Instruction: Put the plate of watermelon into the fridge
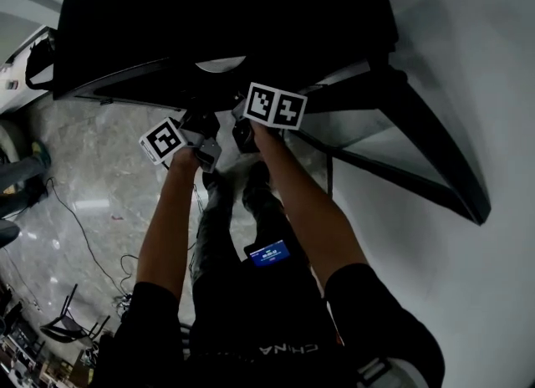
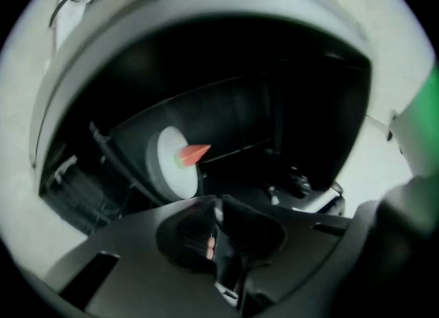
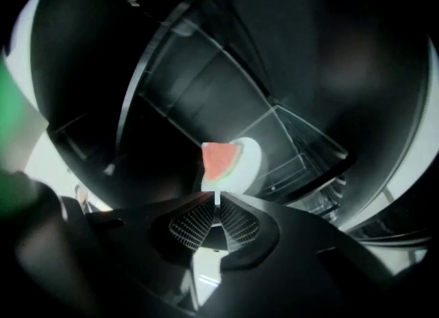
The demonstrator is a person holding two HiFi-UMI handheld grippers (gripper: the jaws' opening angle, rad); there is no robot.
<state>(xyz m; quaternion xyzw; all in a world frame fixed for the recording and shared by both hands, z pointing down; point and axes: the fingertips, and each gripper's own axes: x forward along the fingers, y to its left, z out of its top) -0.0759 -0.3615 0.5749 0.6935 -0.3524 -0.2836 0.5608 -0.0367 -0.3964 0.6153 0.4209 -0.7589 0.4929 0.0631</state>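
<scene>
white plate [image 2: 171, 166] noted inside the fridge [image 1: 167, 18], resting on a shelf in the dark interior and carrying one red watermelon wedge [image 2: 194, 152]. nothing else can be made out in the fridge. the fridge door [image 1: 435, 152] stands open at the fridge's right side, and what its racks hold cannot be told in the dark. the left gripper [image 2: 217, 203] and right gripper [image 3: 219, 197] hang just outside the fridge opening, apart from the plate. each has its jaws narrowed to a slit with nothing between them. assessment: the placing step appears complete, with the plate lying within the fridge and free of both grippers. the next move would call for drawing both grippers back from the fridge opening without brushing the shelf edge. swinging the door to may follow, though the task sentence does not ask for it.
</scene>
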